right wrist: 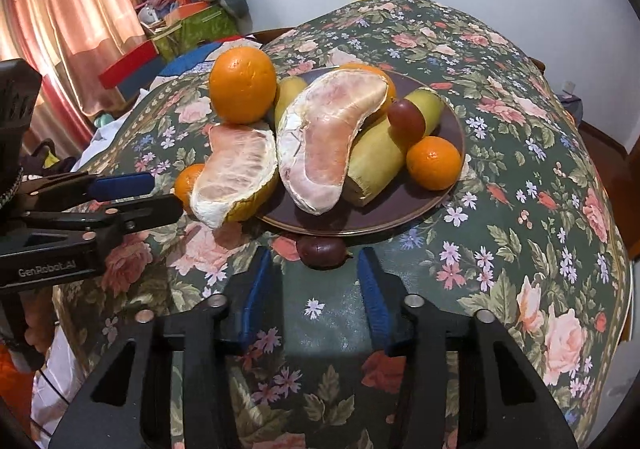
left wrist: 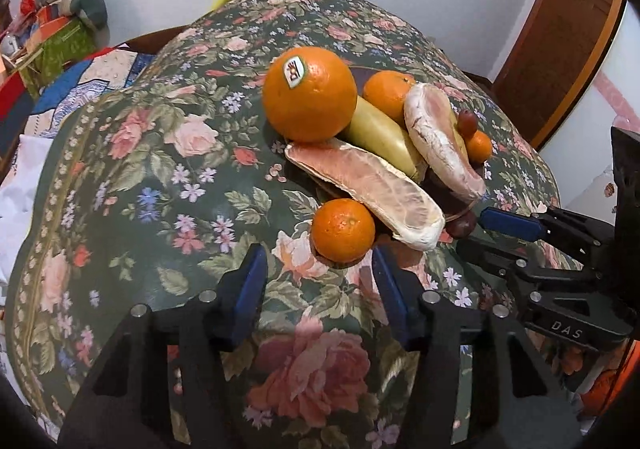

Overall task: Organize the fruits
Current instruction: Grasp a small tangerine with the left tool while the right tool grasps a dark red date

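Right wrist view shows the right gripper [right wrist: 312,281] spread wide before a dark plum [right wrist: 321,248] by the plate's [right wrist: 452,185] near edge. Left gripper [left wrist: 320,281] gapes at a small orange [left wrist: 343,230]. Better to close gently, I'd say, and lift straight.

plate [left wrist: 452,205] mostly hidden under piled fruit in left wrist view; only a dark sliver shows at 4 o'clock of the pile. far orange [right wrist: 390,83] almost wholly covered by the upper pomelo segment [right wrist: 324,145]. small mandarin [right wrist: 187,183] half hidden behind the lower pomelo segment [right wrist: 234,173]. sticker [left wrist: 295,73] on the big orange [left wrist: 309,94]: lettering too blurred to read. right gripper [left wrist: 476,229] body cut off at 3 o'clock edge. clutter pile [left wrist: 60,33] at 10 o'clock too small to identify.
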Available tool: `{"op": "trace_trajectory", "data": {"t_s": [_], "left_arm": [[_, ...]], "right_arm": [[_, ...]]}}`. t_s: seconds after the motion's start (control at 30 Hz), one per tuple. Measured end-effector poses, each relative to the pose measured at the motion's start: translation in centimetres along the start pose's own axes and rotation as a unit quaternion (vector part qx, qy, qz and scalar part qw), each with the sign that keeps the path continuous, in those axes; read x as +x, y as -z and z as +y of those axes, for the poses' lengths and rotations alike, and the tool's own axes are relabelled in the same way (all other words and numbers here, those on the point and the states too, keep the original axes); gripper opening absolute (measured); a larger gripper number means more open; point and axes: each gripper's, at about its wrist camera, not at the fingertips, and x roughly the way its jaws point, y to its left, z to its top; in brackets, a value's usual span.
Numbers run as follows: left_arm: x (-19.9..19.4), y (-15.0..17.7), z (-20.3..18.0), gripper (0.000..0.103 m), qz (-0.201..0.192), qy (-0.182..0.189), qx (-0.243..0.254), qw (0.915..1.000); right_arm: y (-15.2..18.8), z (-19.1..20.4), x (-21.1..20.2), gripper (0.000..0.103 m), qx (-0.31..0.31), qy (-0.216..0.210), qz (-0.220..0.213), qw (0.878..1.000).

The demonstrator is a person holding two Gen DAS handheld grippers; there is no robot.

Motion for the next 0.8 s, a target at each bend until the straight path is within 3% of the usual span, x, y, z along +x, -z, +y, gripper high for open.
{"op": "trace_trajectory", "data": {"t_s": [0.17,0.37,0.8], "left_arm": [[0.8,-0.3,-0.6,0.049,0.003,0.004,0.015,0.9999],[1.7,-0.7,-0.8,0.036,0.008,0.015,0.01,0.9998],[-0.1,-0.2,-0.5,0.035,-0.006,-0.005,0.006,1.0]], "right_arm": [[0.0,-0.1,0.2,0.034,0.005,-0.006,0.0,1.0],[0.0,-0.3,0.5,0.024,0.003,0.002,-0.004,1.0],[0.1,-0.5,-0.4,0.018,0.007,-0.001,-0.011,1.0]]}}
